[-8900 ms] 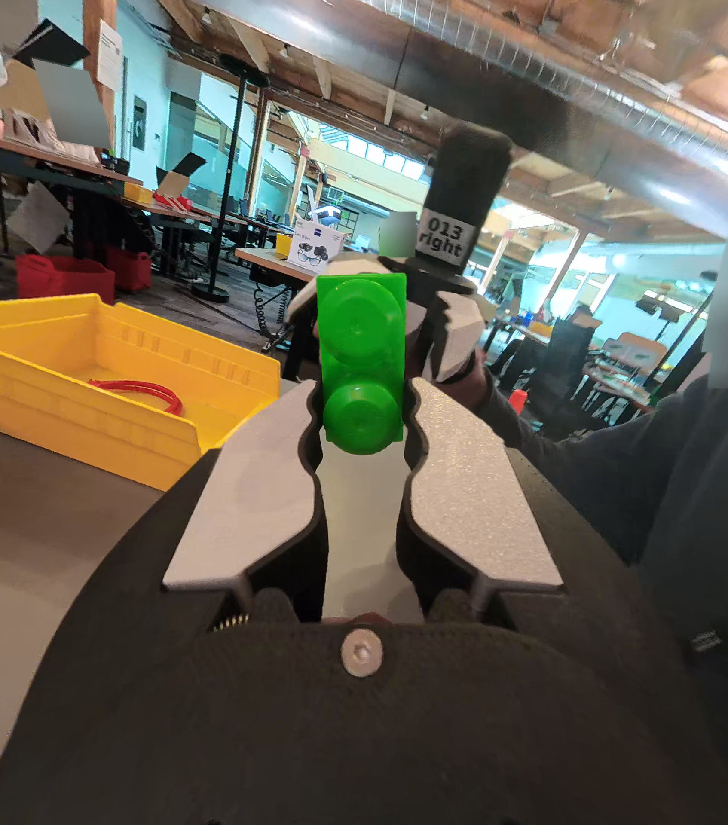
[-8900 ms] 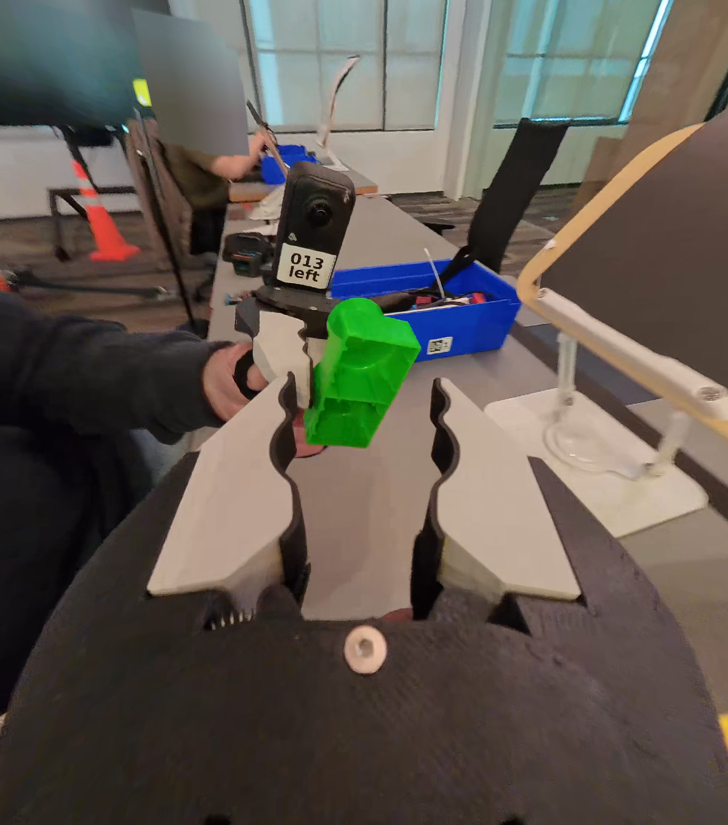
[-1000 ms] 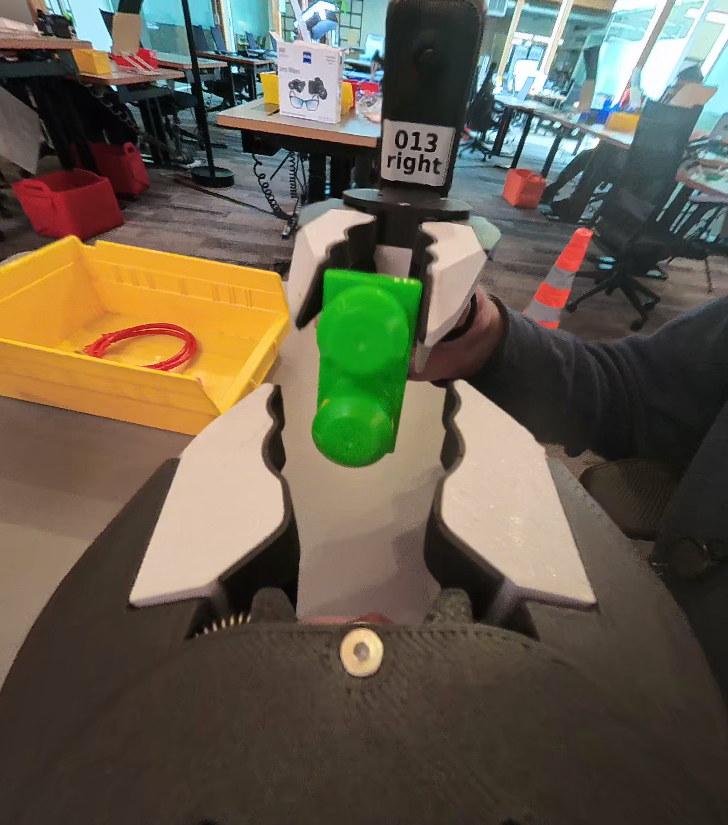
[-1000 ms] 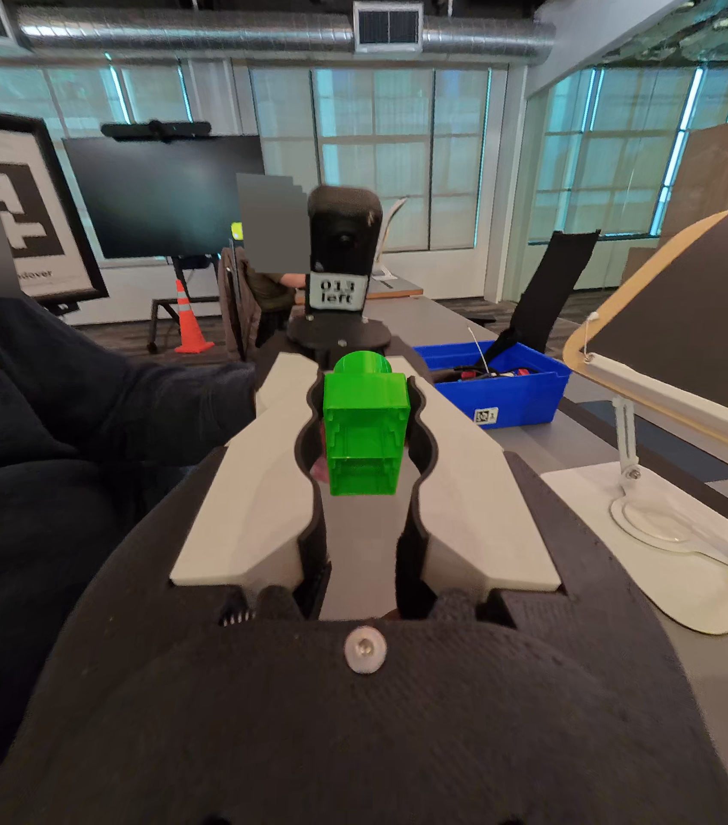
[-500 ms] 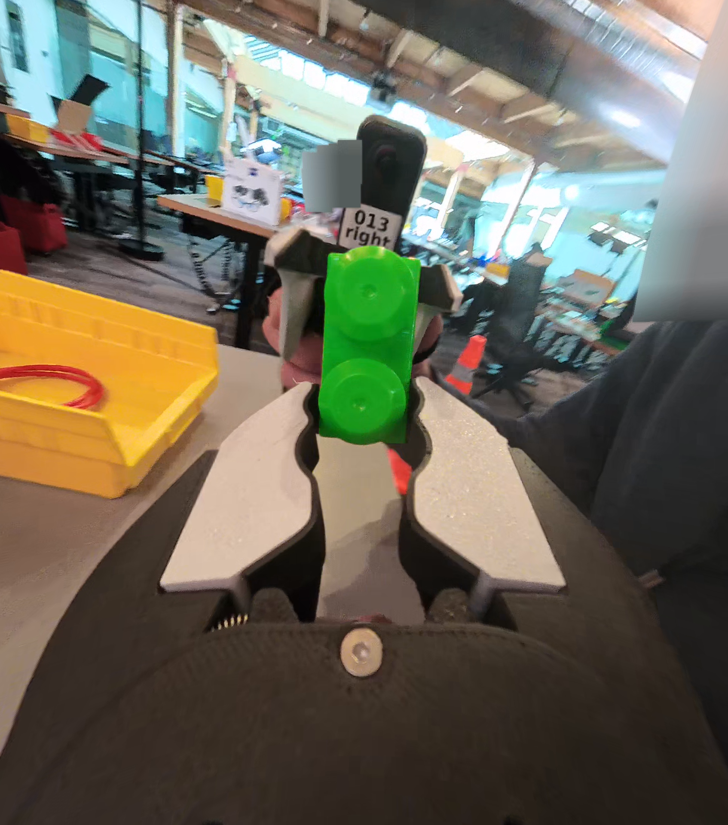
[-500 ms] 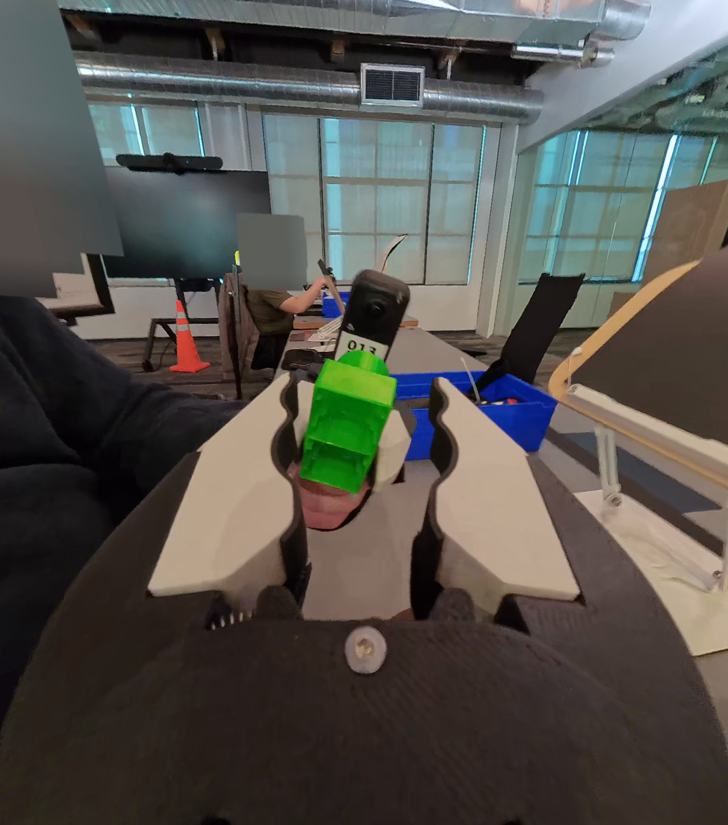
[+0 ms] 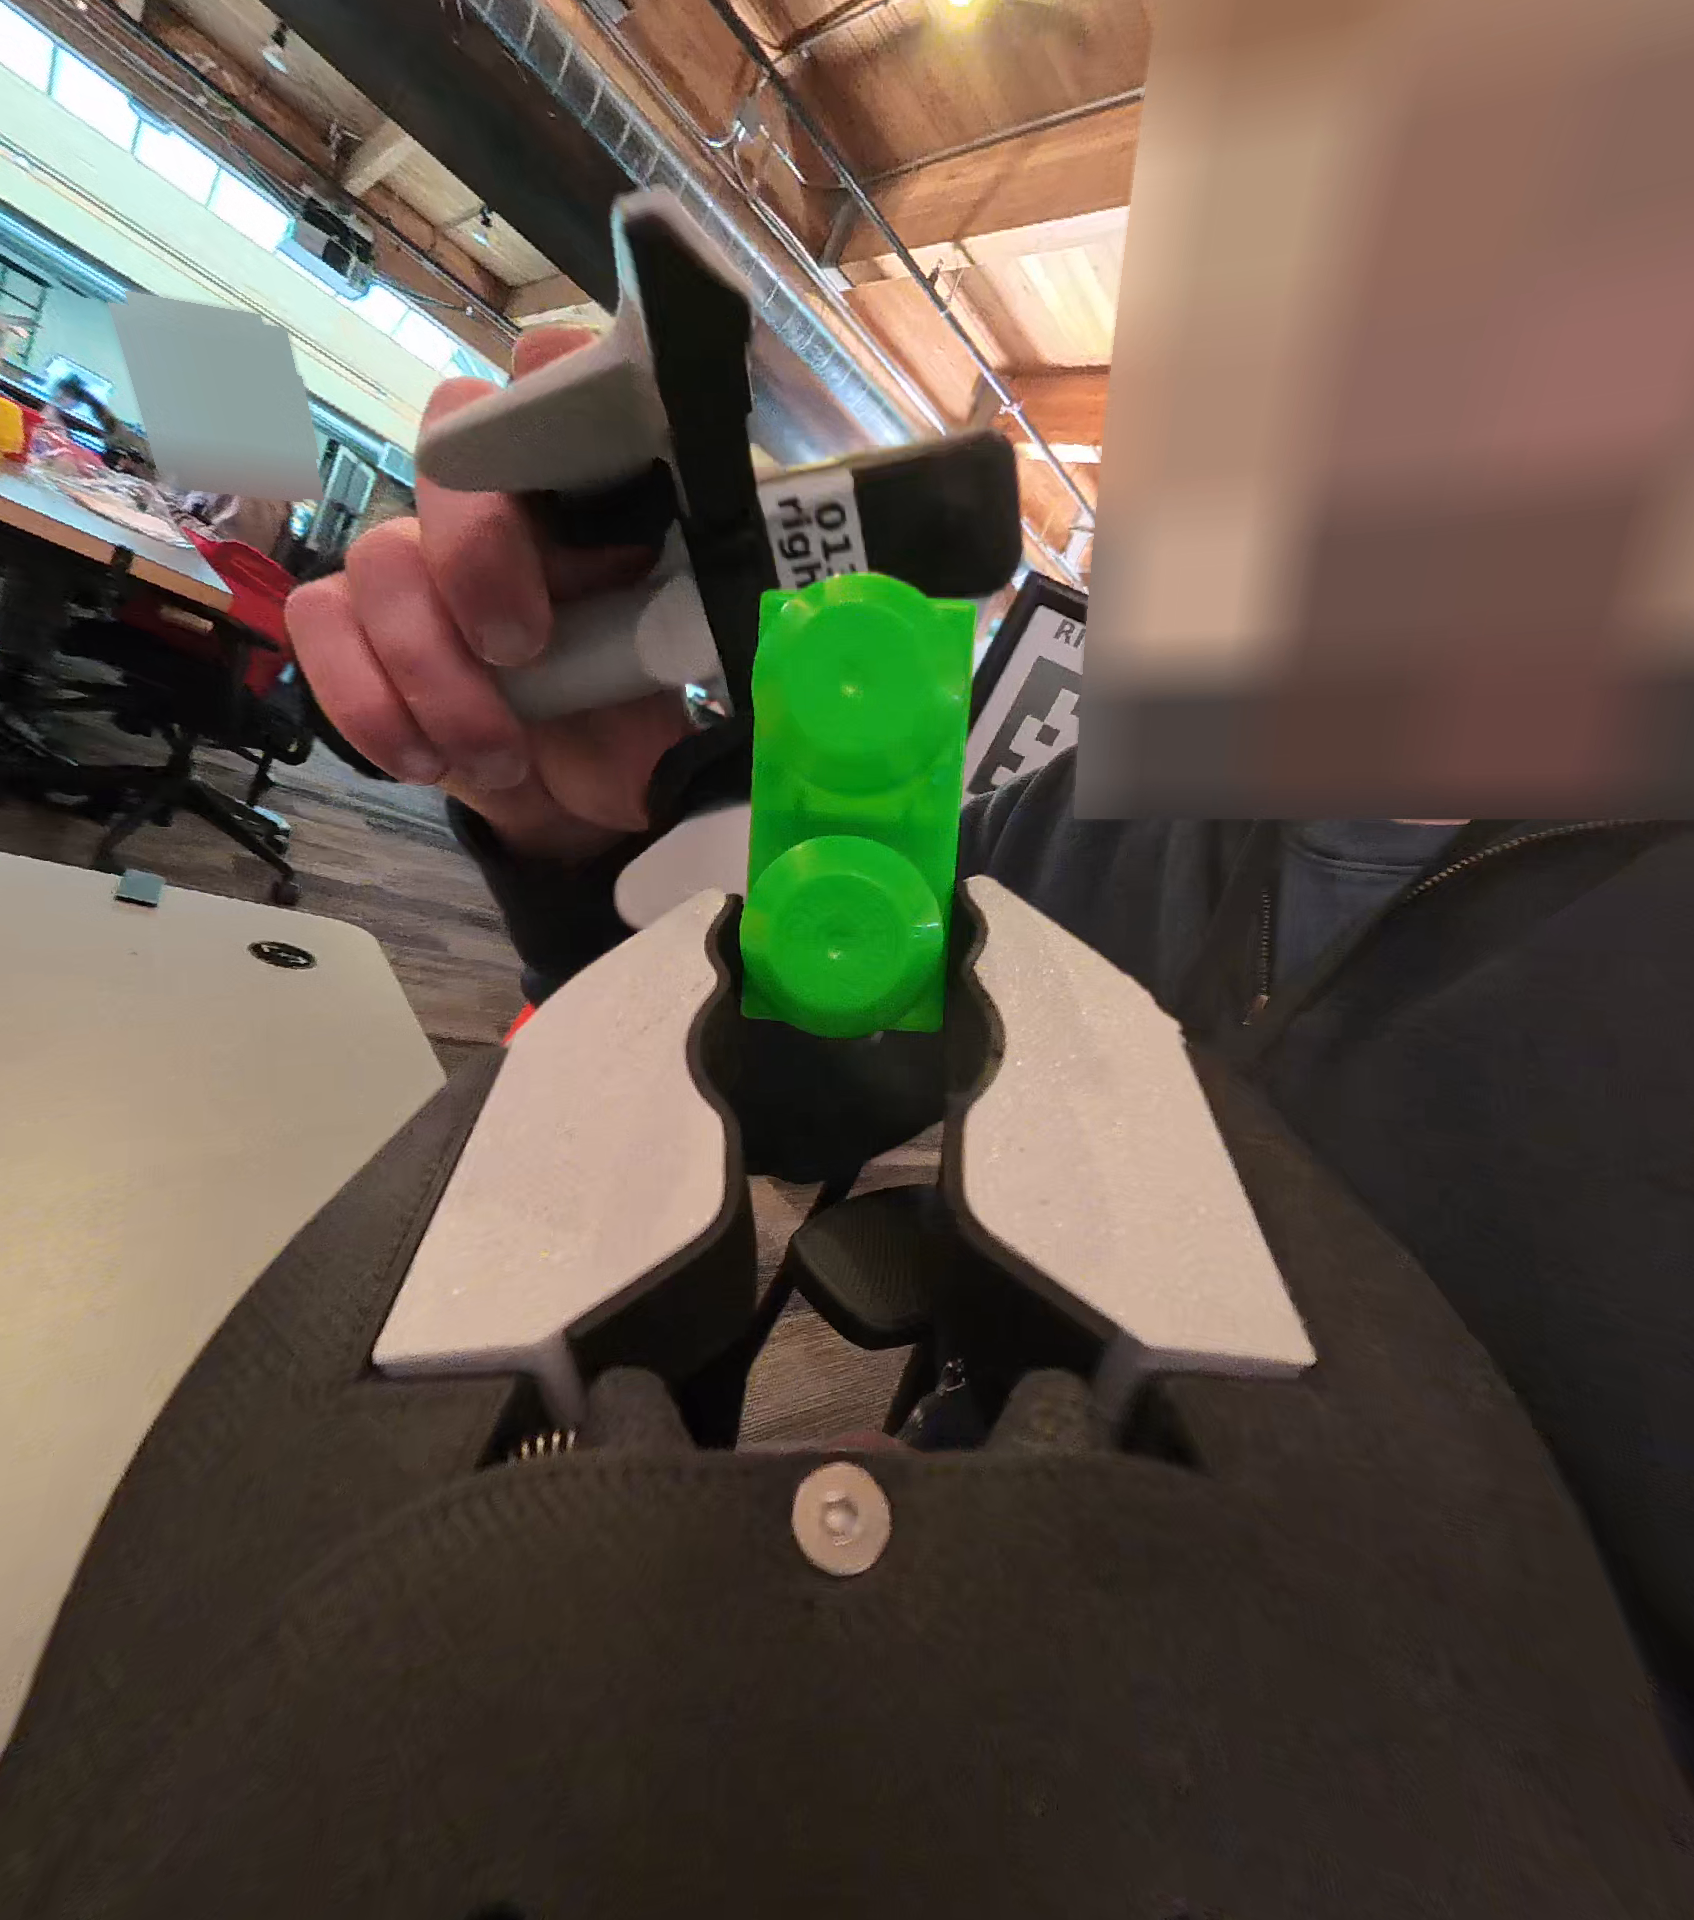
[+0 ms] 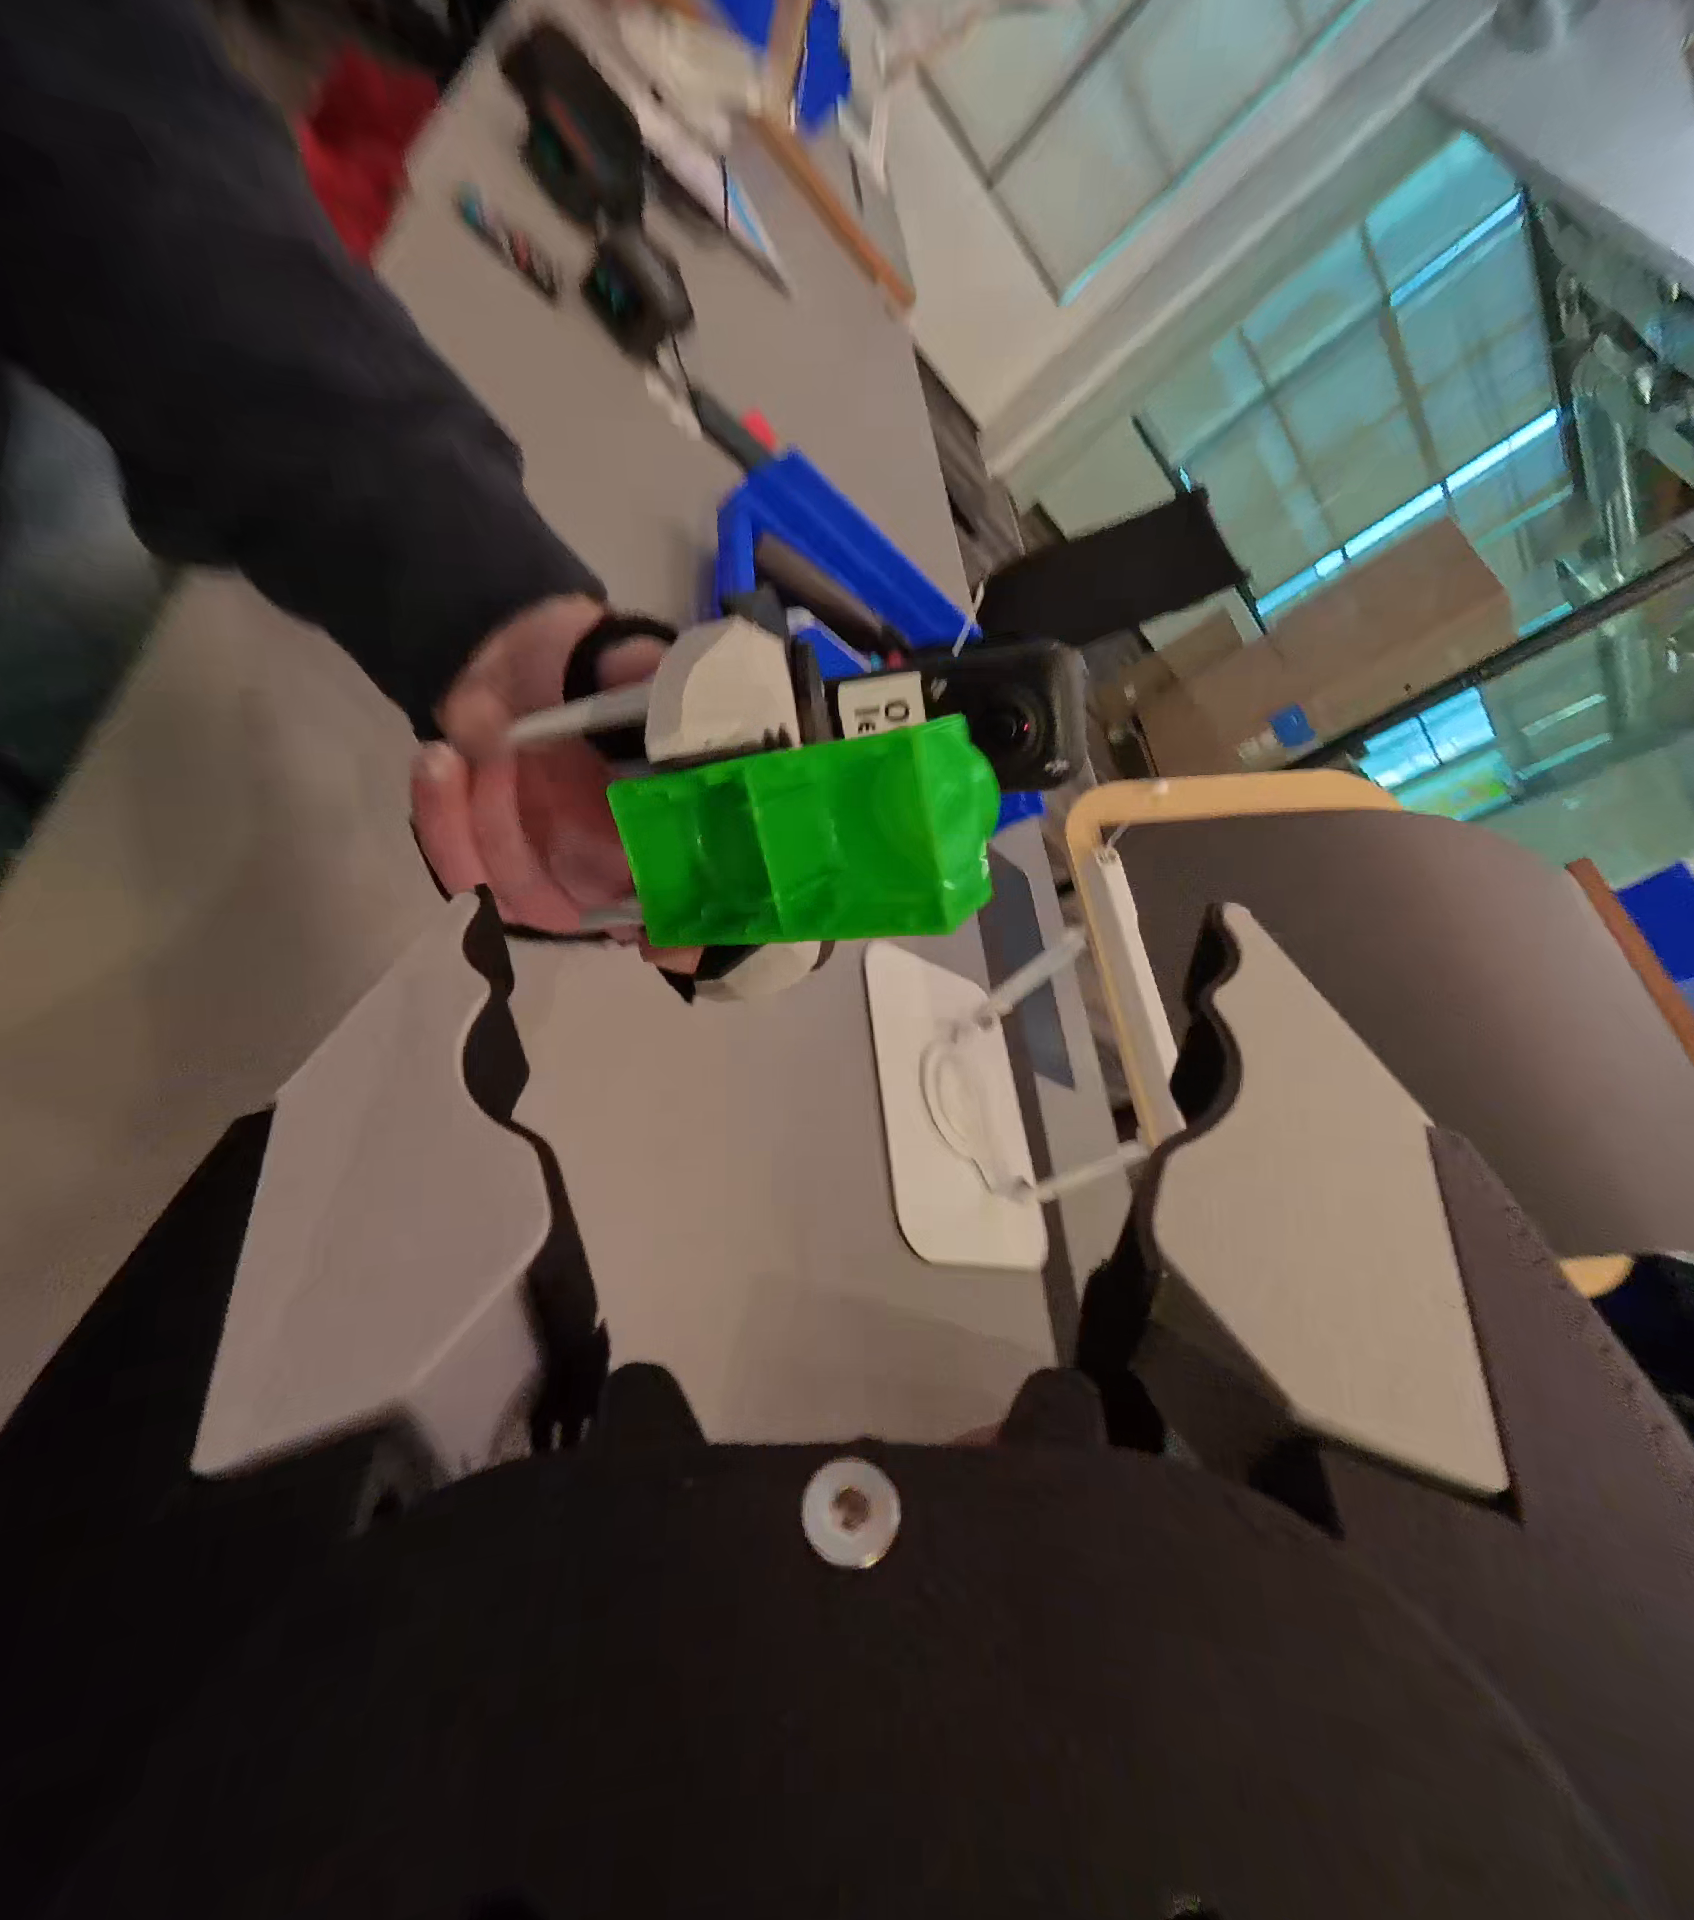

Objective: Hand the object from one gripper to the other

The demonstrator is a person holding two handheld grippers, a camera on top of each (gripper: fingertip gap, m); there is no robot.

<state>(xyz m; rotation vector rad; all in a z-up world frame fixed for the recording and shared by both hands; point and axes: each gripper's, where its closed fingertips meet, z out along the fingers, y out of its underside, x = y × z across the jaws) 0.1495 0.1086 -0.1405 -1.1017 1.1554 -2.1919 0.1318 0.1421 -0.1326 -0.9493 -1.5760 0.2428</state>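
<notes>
A bright green two-stud brick (image 7: 848, 831) is clamped at its lower end between the fingertips of my left gripper (image 7: 843, 935), which is shut on it. In the right wrist view the brick (image 8: 801, 847) lies sideways, held by the left gripper (image 8: 734, 831) in a person's hand. My right gripper (image 8: 853, 925) is wide open and empty, with the brick just beyond its fingertips and not touching them. In the left wrist view the right gripper (image 7: 604, 655) is rolled on its side behind and left of the brick.
A white table top (image 7: 95, 1143) lies at the left. A grey table (image 8: 770, 1195) holds a blue bin (image 8: 822, 551) and a white stand (image 8: 957, 1122) carrying a dark board (image 8: 1445, 987). The person's dark sleeve (image 8: 199, 312) reaches in from the left.
One second ago the right gripper held the brick and the left was open. The left shut on it; the right has opened wide, drawn back and rolled sideways.
</notes>
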